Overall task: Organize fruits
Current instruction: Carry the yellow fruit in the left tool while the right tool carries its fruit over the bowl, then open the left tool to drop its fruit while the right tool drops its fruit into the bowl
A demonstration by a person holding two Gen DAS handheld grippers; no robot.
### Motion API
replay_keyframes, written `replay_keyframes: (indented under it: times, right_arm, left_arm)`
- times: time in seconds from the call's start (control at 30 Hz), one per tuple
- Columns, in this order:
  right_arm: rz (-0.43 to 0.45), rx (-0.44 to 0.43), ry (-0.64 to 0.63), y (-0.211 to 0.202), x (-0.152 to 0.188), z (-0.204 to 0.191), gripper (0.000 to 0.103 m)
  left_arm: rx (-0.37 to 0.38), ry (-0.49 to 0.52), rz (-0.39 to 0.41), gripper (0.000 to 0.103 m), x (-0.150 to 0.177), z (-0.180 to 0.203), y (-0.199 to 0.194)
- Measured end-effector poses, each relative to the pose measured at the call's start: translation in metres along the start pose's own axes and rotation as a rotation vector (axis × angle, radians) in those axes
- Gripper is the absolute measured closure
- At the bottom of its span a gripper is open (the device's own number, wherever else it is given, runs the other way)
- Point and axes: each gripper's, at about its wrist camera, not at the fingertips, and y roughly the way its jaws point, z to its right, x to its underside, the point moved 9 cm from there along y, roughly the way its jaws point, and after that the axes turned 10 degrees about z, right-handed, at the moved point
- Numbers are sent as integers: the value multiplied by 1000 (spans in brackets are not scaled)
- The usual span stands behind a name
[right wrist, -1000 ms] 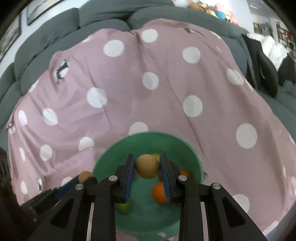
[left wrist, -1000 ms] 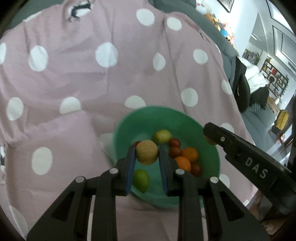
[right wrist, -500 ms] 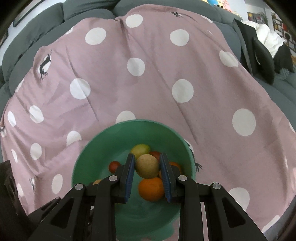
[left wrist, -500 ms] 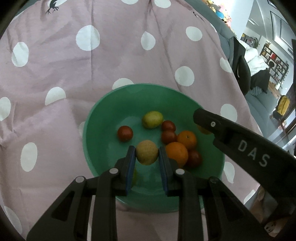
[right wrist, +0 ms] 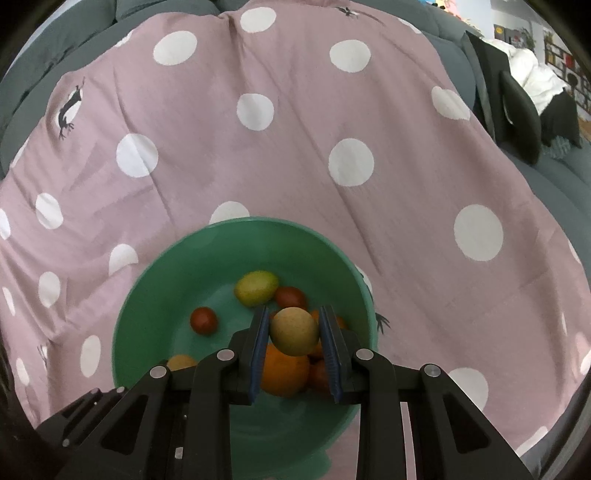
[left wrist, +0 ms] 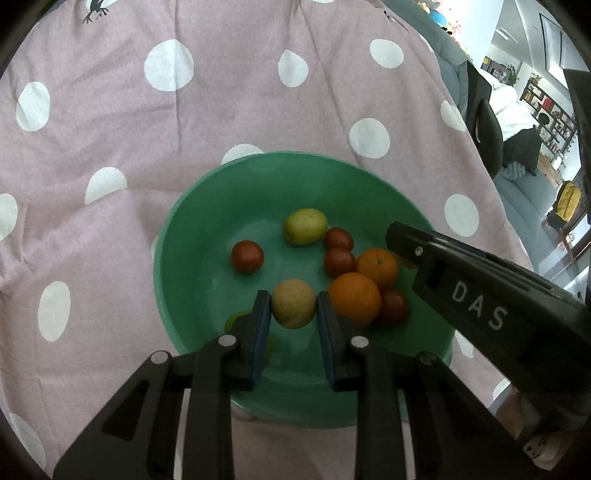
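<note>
A green bowl sits on a pink polka-dot cloth and also shows in the right wrist view. In it lie a yellow-green fruit, two oranges, and several small red fruits. My left gripper is shut on a tan round fruit held over the bowl. My right gripper is shut on another tan round fruit, also over the bowl, above an orange. The right gripper's body reaches in from the right in the left wrist view.
The pink polka-dot cloth covers a grey sofa. Dark cushions and clothing lie at the right. A room with shelves shows at the far right.
Both grippers have moved forward and down over the bowl with their fruits still held. The bowl now looks larger and sharper in both views.
</note>
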Motion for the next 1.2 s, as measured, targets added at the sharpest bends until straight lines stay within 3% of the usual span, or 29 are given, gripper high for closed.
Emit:
replay_keyframes:
  times: [0.43, 0.77, 0.87, 0.9, 0.97, 1.13, 1.2]
  right_arm:
    - [-32, 39, -19, 7, 7, 7, 73]
    - [-23, 22, -10, 5, 6, 7, 73]
    - [-12, 4, -7, 2, 3, 5, 72]
    - [-10, 4, -7, 1, 3, 4, 68]
    - [0, 8, -11, -2, 1, 3, 62]
    - [25, 21, -22, -11, -4, 2, 61]
    - [42, 22, -24, -16, -7, 3, 61]
  left_arm:
    - [-28, 14, -2, 78, 1, 0, 6]
    - [-29, 4, -6, 75, 1, 3, 5]
    - [-33, 4, 10, 63, -2, 3, -1]
    - [-45, 9, 23, 56, -4, 2, -4]
    - [-71, 26, 54, 50, -8, -1, -11]
    - [-113, 43, 122, 21, -19, -10, -34]
    - [-144, 44, 138, 15, -22, -14, -43]
